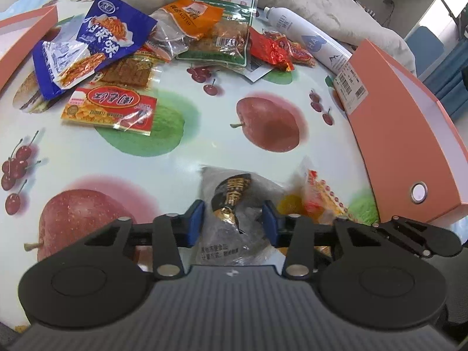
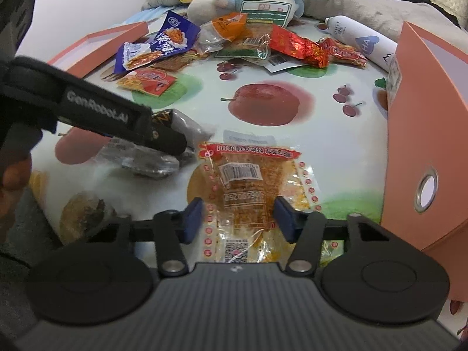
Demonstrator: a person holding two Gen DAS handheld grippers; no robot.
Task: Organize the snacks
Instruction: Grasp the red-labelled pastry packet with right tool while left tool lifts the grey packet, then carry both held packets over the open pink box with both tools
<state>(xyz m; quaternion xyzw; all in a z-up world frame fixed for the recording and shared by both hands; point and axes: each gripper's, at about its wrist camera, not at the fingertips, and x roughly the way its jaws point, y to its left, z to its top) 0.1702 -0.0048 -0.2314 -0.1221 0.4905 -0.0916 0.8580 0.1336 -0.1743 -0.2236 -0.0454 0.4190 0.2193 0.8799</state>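
while the orange box (image 2: pixel 421 134) stands just right of both pairs of jaws, the snack pile (image 1: pixel 163 38) lies well ahead of them. the left gripper (image 1: pixel 233 223) has its pads pinching a grey bun pack (image 1: pixel 234 193). the right gripper (image 2: pixel 237 219) straddles a clear orange packet (image 2: pixel 248 181); whether its pads press yet, i cannot tell. slick, crinkly film could slip out on lifting, and the two grippers, so close together, might knock each other.

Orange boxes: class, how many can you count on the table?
2. The left box lies beside the snack pile; the right box stands beside the white bottle. None looks hidden.
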